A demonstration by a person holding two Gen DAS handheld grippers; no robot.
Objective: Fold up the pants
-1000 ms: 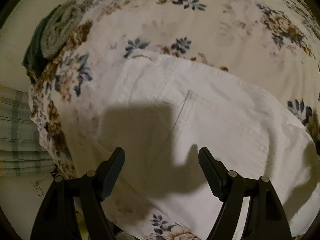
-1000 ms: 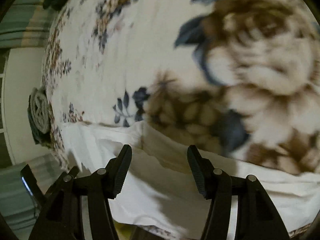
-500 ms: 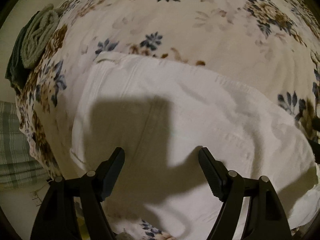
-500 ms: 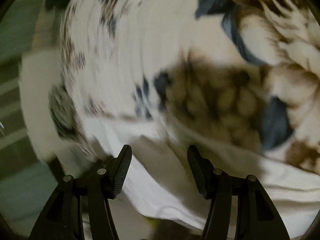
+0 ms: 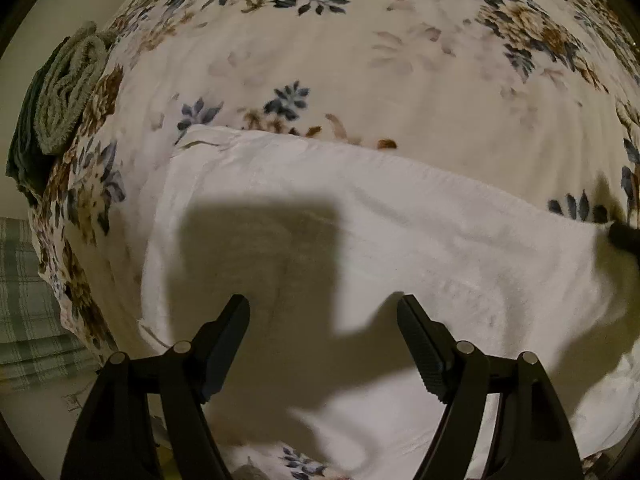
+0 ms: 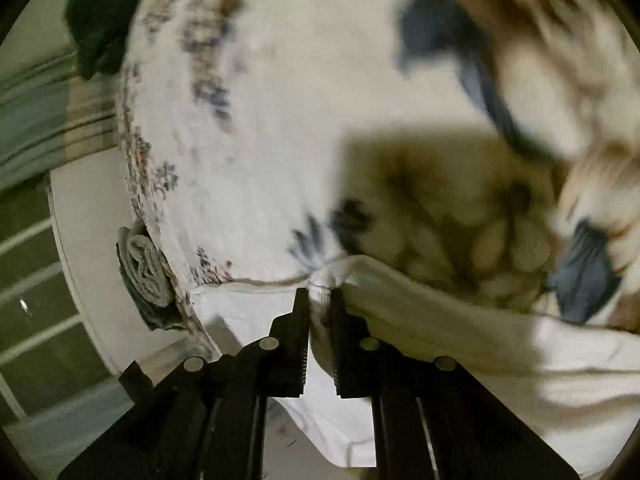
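My right hand-held gripper (image 6: 320,300) has just been closing, and its jaws now pinch a raised fold at the far edge of the white pants (image 6: 460,332), cloth bunched between the pads. My left hand-held gripper (image 5: 323,308) hangs over the same pants (image 5: 440,248) with its jaws spread wide and nothing between them; its shadow falls across the fabric below. The pants lie spread on a floral blanket (image 5: 360,60) covering the bed, their long edge running across my left view, near the bed's near side. At the bed's left edge I see a rolled grey-green towel (image 5: 68,92) resting against a darker green cloth (image 5: 24,152). The right view is blurred, so finer detail of the seam escapes me.
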